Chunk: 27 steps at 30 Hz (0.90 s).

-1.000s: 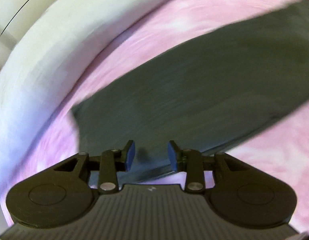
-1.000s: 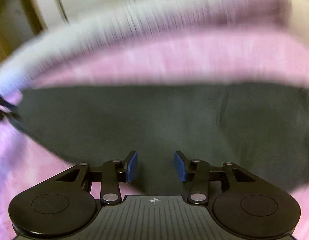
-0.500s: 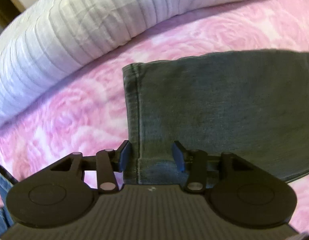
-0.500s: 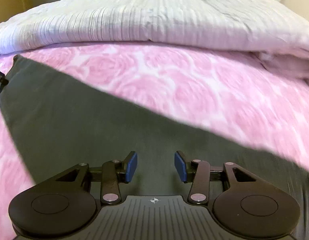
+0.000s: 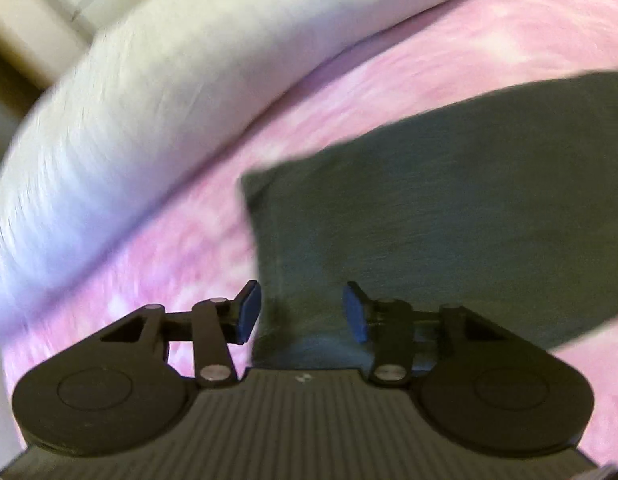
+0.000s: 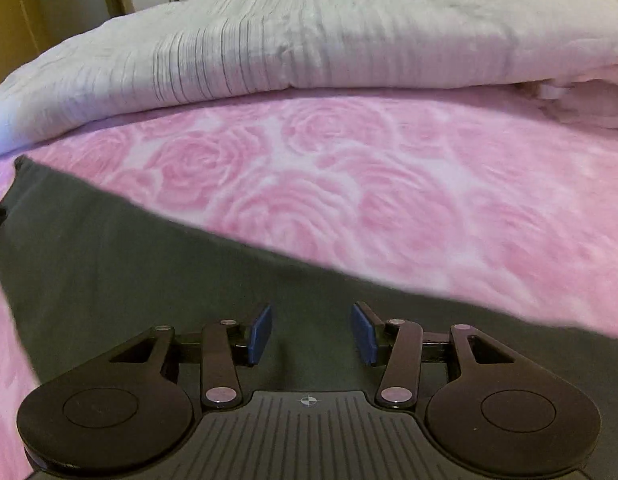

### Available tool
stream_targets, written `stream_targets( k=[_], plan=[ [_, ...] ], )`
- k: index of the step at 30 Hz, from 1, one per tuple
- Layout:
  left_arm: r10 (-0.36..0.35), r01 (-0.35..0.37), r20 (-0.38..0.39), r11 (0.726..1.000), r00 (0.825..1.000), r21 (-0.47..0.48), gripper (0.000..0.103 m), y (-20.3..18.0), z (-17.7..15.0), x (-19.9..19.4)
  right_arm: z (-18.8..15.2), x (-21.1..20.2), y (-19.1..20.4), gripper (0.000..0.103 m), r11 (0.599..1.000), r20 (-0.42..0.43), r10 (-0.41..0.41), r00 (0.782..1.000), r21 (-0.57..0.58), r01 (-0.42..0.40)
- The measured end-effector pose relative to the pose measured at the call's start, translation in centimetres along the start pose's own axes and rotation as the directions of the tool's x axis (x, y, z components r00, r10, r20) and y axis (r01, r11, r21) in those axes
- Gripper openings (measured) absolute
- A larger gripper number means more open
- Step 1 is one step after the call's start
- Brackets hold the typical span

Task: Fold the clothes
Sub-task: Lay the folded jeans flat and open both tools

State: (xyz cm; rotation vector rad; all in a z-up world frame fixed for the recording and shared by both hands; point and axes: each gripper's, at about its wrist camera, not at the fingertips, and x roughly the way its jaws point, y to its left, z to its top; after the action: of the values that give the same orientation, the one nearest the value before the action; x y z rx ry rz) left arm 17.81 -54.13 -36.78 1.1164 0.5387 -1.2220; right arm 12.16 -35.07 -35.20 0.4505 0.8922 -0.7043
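Note:
Dark grey jeans (image 5: pixel 449 208) lie flat on a pink rose-patterned blanket (image 5: pixel 189 248). In the left wrist view the hemmed leg end runs down between my left gripper's (image 5: pixel 302 312) blue pads; the jaws stand open over that hem corner. In the right wrist view the jeans (image 6: pixel 129 264) stretch from far left to lower right, and my right gripper (image 6: pixel 311 334) hangs open just above the cloth, holding nothing. The left view is motion-blurred.
A white ribbed duvet (image 6: pixel 309 40) is bunched along the far side of the pink blanket (image 6: pixel 389 200); it also shows in the left wrist view (image 5: pixel 129 100). Pale walls and a wooden frame stand beyond it.
The left gripper has swung and tilted, with the hem corner still between its open pads. The right gripper has shifted only slightly over the jeans. Both stay open.

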Motion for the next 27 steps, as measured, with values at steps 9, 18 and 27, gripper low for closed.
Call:
stream_targets(
  k=[9, 18, 27],
  plan=[
    [-0.151, 0.109, 0.07, 0.905, 0.986, 0.411, 0.042, -12.5, -2.0, -2.8, -11.6, -4.9, -0.6, 0.048, 0.998, -0.17, -0.058, 0.984, -0.017, 0.056],
    [-0.116, 0.121, -0.036, 0.953, 0.993, 0.279, 0.042, -11.0, -2.8, -6.8, -15.2, -8.5, -0.3, 0.048, 0.981, -0.218, -0.068, 0.974, 0.162, 0.104],
    [-0.198, 0.197, 0.016, 0.98, 0.98, 0.041, 0.044, -11.0, -5.4, -17.6, -16.2, -20.0, 0.9, 0.049, 0.925, -0.159, -0.228, 0.961, 0.274, 0.265]
  ],
)
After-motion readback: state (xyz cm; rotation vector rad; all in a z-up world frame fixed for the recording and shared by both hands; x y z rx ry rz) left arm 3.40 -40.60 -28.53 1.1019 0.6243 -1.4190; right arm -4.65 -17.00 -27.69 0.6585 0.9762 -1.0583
